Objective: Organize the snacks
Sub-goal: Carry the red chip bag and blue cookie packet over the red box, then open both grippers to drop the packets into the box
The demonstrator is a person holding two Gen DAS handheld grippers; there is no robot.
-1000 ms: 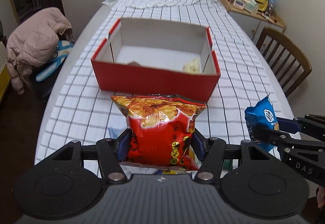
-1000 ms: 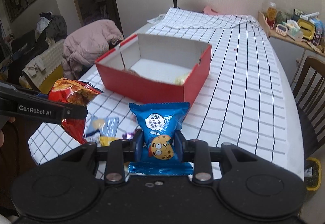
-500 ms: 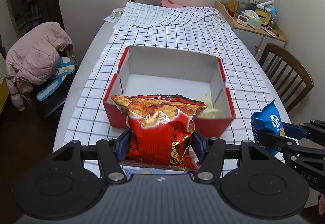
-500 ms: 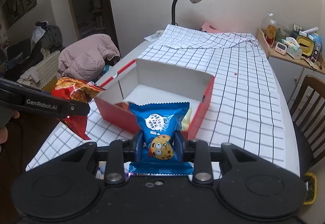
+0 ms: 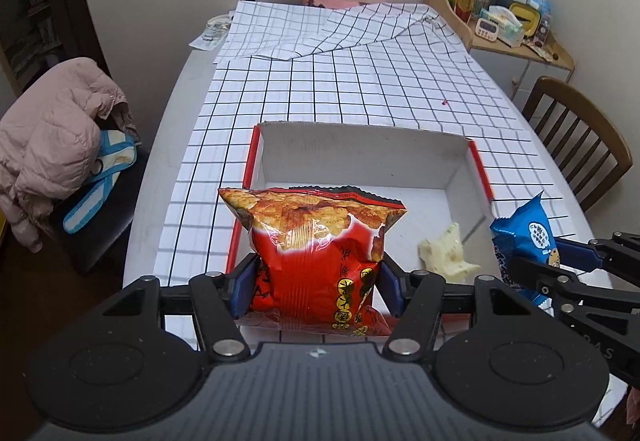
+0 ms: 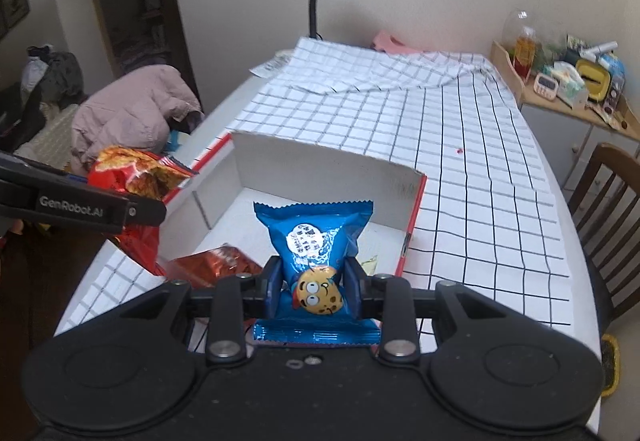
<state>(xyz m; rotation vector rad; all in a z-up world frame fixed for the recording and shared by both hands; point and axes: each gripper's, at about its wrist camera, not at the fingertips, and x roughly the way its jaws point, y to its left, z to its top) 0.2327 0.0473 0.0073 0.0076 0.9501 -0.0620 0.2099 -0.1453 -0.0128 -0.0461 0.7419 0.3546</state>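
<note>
While both snacks hang over the box: nothing is released yet.
Left gripper (image 5: 318,283): fingers pinching the red chip bag (image 5: 316,253) by its lower half, over the near left part of the red box (image 5: 478,171).
Right gripper (image 6: 311,292): fingers pinching the blue cookie packet (image 6: 314,241) low down, above the box's near right side.
Risk, chip bag: puffy and slick, so it may land on the near wall and tip out onto the table (image 5: 360,81).
Risk, crowding: both grippers sit close together; they could knock.
Risk, contents: a pale packet (image 5: 446,253) and a red-brown packet (image 6: 216,265) already inside could get crushed.
Writing: "GenRobot.AI" on the left gripper; "DAS" on the right; packet print unreadable.
</note>
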